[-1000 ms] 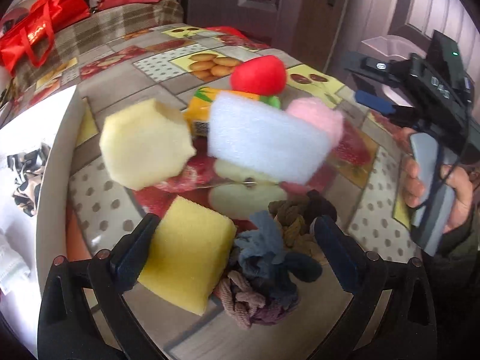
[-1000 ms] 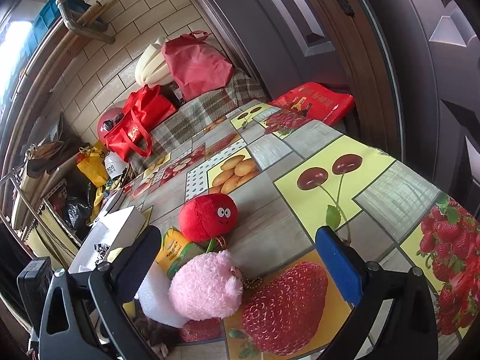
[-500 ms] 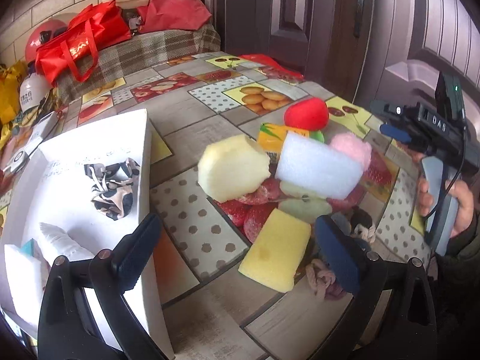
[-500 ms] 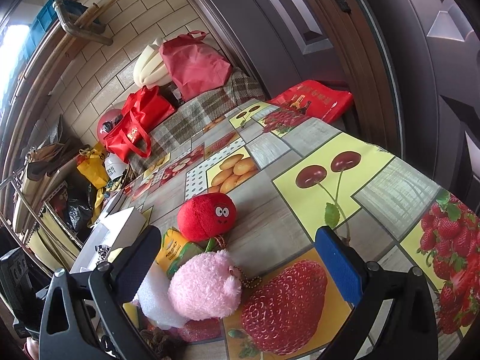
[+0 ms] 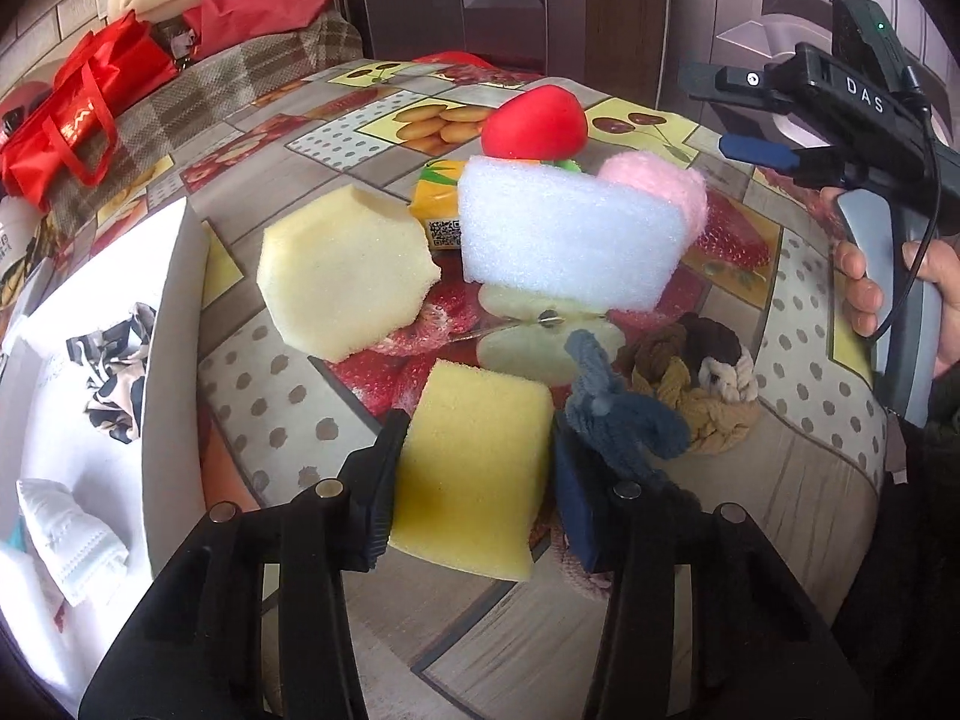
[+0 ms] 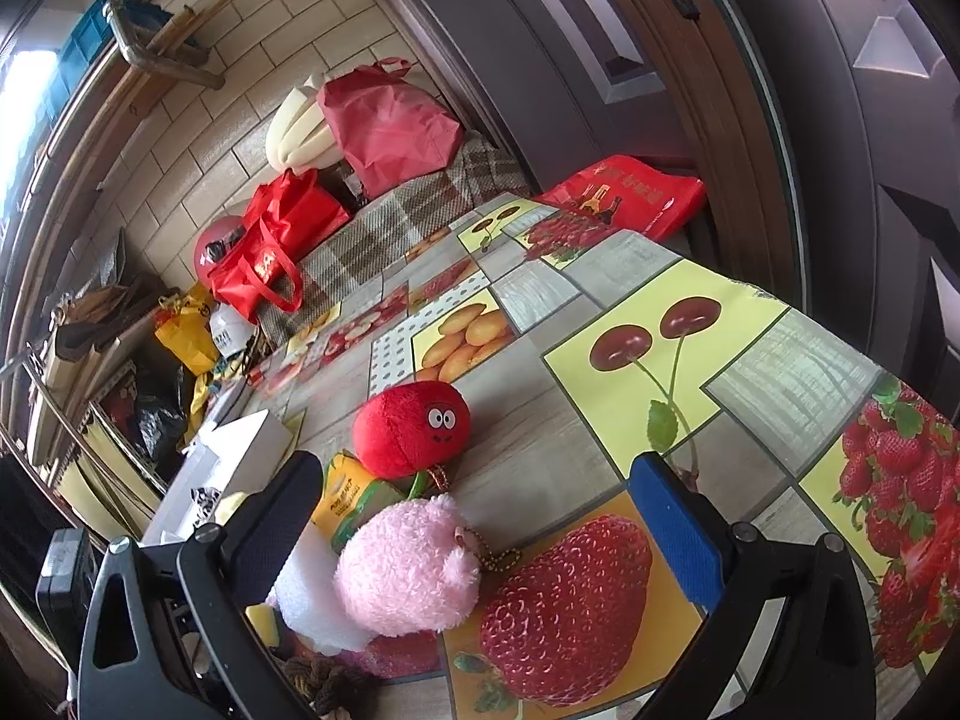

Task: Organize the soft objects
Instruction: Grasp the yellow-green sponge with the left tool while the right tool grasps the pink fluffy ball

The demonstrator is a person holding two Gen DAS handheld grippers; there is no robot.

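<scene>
My left gripper (image 5: pixel 474 480) is shut on a yellow sponge (image 5: pixel 474 468), its fingers pressing both sides. Beyond it lie a pale hexagonal foam piece (image 5: pixel 345 282), a white foam block (image 5: pixel 564 240), a pink plush (image 5: pixel 660 192), a red plush (image 5: pixel 534 126) and a pile of braided hair ties (image 5: pixel 678 384). My right gripper (image 6: pixel 480 516) is open and empty, held above the table over the pink plush (image 6: pixel 414 564) and near the red plush (image 6: pixel 414 426). It also shows at the right of the left wrist view (image 5: pixel 840 120).
A white box (image 5: pixel 90 420) at the left holds a patterned scrunchie (image 5: pixel 114 372) and a white mask (image 5: pixel 72 540). A yellow snack packet (image 5: pixel 438 204) lies behind the foam. Red bags (image 6: pixel 270 240) sit on a bench past the table's far edge.
My left gripper moved in over the yellow sponge and closed on it. The right gripper has stayed nearly still.
</scene>
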